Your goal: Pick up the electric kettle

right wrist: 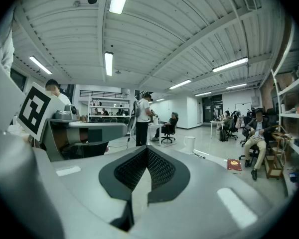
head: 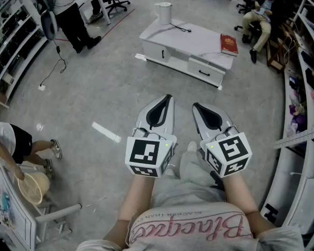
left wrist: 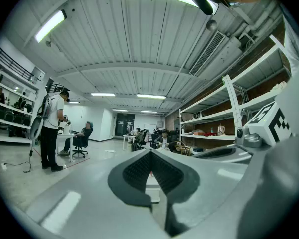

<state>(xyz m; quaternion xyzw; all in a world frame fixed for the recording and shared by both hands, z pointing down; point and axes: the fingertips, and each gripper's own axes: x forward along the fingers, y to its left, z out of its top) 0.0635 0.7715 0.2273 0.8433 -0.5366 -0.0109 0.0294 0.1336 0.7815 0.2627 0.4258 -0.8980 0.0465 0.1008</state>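
Observation:
The white electric kettle point(head: 164, 12) stands upright on the far left corner of a low white cabinet table point(head: 188, 48), well ahead of me across the grey floor. Its cord point(head: 180, 29) lies on the tabletop. In the right gripper view the kettle point(right wrist: 189, 144) shows small, right of the jaws. My left gripper point(head: 168, 98) and right gripper point(head: 195, 106) are side by side at waist height, far short of the table. Both point forward, jaws shut and empty. The left gripper's point(left wrist: 150, 154) own jaws hide the kettle in its view.
A red book point(head: 229, 44) lies on the table's right end. A person point(head: 73, 14) stands at the far left, another point(head: 257, 22) sits at the far right. Someone crouches by a basket point(head: 32, 187) at my left. Shelving point(head: 303, 140) lines the right wall.

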